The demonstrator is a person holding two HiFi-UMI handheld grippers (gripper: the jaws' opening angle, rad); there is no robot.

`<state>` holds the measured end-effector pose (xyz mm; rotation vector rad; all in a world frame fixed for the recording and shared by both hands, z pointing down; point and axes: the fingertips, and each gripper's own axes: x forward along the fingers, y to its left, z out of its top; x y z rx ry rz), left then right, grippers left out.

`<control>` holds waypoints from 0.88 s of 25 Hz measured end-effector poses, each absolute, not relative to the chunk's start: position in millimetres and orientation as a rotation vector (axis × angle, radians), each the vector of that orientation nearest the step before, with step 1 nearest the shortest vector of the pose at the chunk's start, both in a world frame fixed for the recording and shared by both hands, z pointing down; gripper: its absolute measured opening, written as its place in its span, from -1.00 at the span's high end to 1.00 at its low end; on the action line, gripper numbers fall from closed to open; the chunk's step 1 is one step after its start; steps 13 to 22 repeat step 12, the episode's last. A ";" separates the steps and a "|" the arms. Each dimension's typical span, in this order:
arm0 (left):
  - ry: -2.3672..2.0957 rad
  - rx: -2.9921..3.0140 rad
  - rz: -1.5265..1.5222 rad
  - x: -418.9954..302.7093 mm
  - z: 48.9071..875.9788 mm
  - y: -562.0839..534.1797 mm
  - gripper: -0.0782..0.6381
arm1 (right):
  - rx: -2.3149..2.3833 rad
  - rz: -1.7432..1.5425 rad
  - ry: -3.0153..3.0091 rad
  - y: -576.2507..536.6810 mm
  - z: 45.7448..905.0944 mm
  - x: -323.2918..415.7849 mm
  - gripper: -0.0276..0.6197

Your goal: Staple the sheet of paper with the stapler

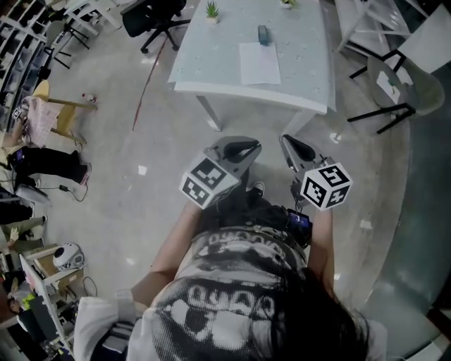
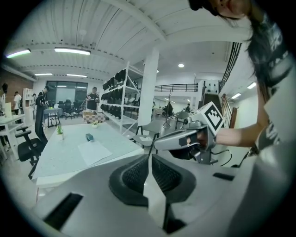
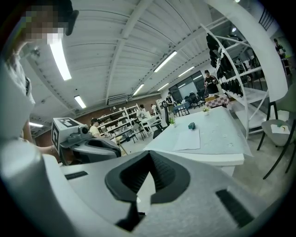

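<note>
A white sheet of paper (image 1: 259, 63) lies on the pale table (image 1: 211, 70), with a small dark stapler (image 1: 263, 34) just beyond it. The paper (image 2: 94, 152) and stapler (image 2: 89, 137) also show in the left gripper view, and the paper (image 3: 188, 139) and stapler (image 3: 191, 125) in the right gripper view. My left gripper (image 1: 242, 149) and right gripper (image 1: 296, 147) hang side by side well short of the table, over the floor. Both are shut with nothing between their jaws.
A small potted plant (image 1: 211, 10) stands at the table's far edge. A black office chair (image 1: 156, 17) sits behind the table's left side, a grey chair (image 1: 402, 88) to its right. Shelving and clutter line the left wall. People stand in the background.
</note>
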<state>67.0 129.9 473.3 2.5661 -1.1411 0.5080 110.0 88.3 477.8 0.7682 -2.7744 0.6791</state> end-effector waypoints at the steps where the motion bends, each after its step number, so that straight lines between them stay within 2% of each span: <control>1: -1.143 2.567 0.510 66.7 473.4 129.9 0.72 | 0.771 0.675 -2.775 88.1 477.3 111.0 0.93; 22: -1.137 2.553 0.519 58.5 482.7 134.0 0.72 | 0.821 0.676 -2.757 83.3 482.9 116.9 0.93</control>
